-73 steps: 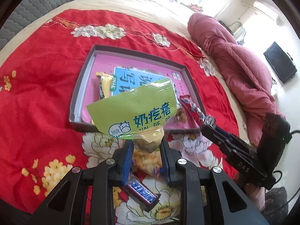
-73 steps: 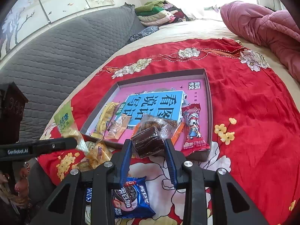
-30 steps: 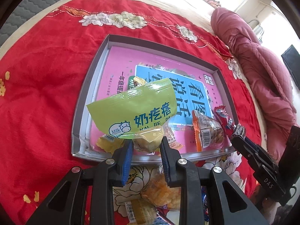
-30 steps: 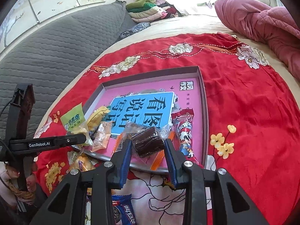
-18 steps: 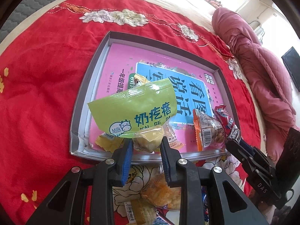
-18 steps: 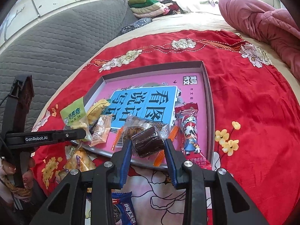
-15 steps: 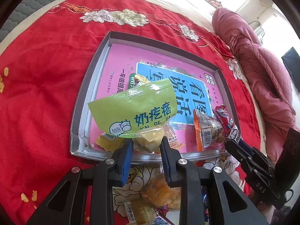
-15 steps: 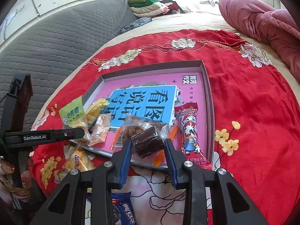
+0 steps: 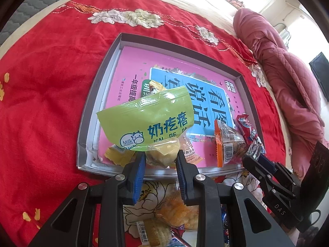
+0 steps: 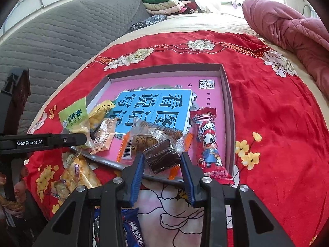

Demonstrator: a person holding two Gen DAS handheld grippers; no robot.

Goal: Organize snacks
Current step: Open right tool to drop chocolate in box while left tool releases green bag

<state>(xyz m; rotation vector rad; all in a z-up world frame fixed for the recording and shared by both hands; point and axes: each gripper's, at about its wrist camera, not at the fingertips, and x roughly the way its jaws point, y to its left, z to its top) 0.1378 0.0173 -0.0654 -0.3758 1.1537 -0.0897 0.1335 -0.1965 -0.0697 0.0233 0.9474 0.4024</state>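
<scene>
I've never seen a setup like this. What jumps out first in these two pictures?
The bright green snack bag stands out, pinched in the left gripper over the near edge of a shallow tray lined in pink. The right gripper clamps a dark brown wrapped cake at the tray's near rim. Everything lies on a red flowered bedspread.

**Setting: home bedroom**

Bed with red floral bedspread [image 10: 277, 113] over a beige sheet; grey quilted headboard [image 10: 61, 35]; rolled pink quilt [image 9: 287, 78] at the side; folded clothes [image 10: 164, 2] stacked by a bright window; dark wall-mounted screen [image 9: 320, 74], probably a television, only partly seen at the frame edge.
</scene>
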